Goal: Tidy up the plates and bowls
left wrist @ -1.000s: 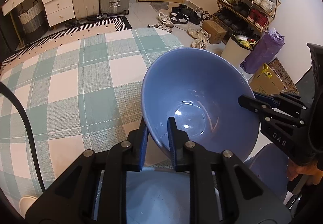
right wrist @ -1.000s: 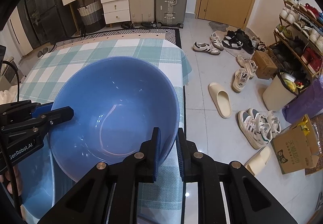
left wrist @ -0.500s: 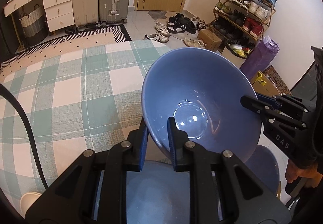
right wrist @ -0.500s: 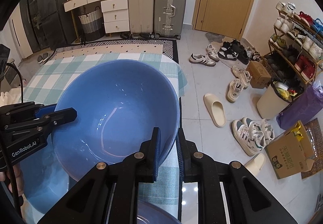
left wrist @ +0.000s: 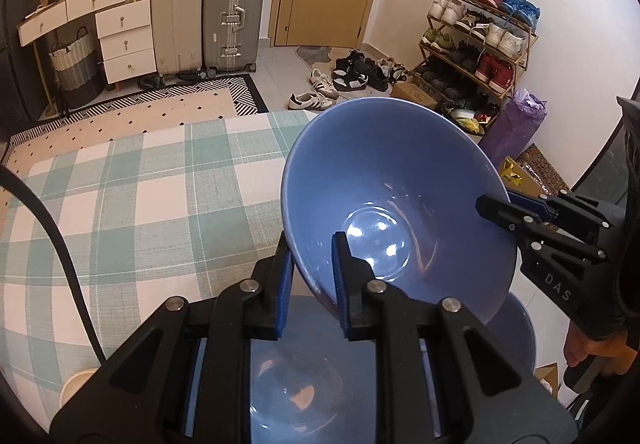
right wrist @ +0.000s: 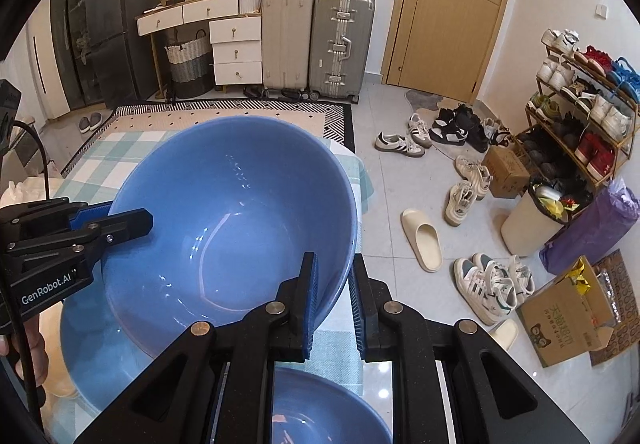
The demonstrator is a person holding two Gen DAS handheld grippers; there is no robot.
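Above the table draped in a green-and-white checked cloth (left wrist: 132,203), a large glossy blue ceramic bowl (left wrist: 394,203), raised and tilted. Clamped on its near rim, the black left gripper (left wrist: 310,280); pinching the opposite rim, the black right gripper (right wrist: 332,296). Beneath, two more blue bowls (left wrist: 296,376) (right wrist: 320,412), partly hidden.

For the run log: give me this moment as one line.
left tongs: shut on blue bowl rim | right tongs: shut on opposite rim | bowl: lifted
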